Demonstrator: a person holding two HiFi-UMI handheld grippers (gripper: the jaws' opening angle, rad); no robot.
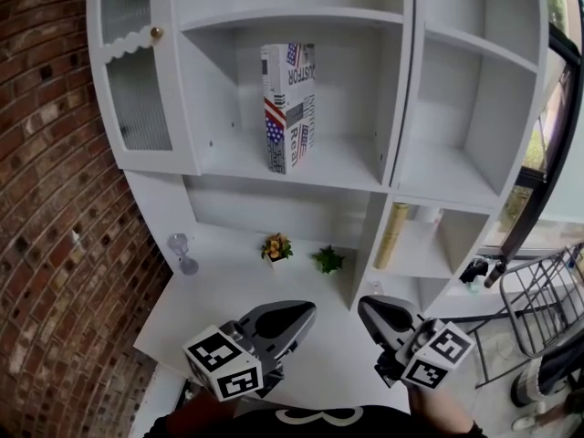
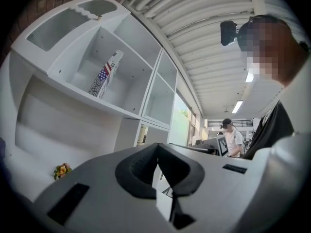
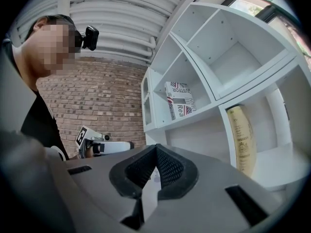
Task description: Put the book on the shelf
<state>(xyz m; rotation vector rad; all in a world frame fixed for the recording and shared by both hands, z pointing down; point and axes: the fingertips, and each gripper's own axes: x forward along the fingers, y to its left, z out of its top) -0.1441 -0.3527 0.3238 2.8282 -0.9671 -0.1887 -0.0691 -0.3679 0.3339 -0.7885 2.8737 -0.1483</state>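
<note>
A book [image 1: 288,108] with a stars-and-stripes cover stands upright in the middle compartment of the white shelf unit [image 1: 301,176]. It also shows in the left gripper view as the book [image 2: 106,74] and in the right gripper view as the book [image 3: 180,100]. My left gripper [image 1: 301,314] hangs low over the desk surface, shut and empty. My right gripper [image 1: 370,310] sits beside it, also shut with nothing between its pads. Both are well below and in front of the book.
A yellow book [image 1: 393,235] leans in the lower right compartment. Two small potted plants [image 1: 276,247] [image 1: 328,260] and a glass [image 1: 182,254] stand on the desk. A brick wall [image 1: 46,199] lies left, a wire rack [image 1: 538,290] right. A person [image 2: 232,139] stands far off.
</note>
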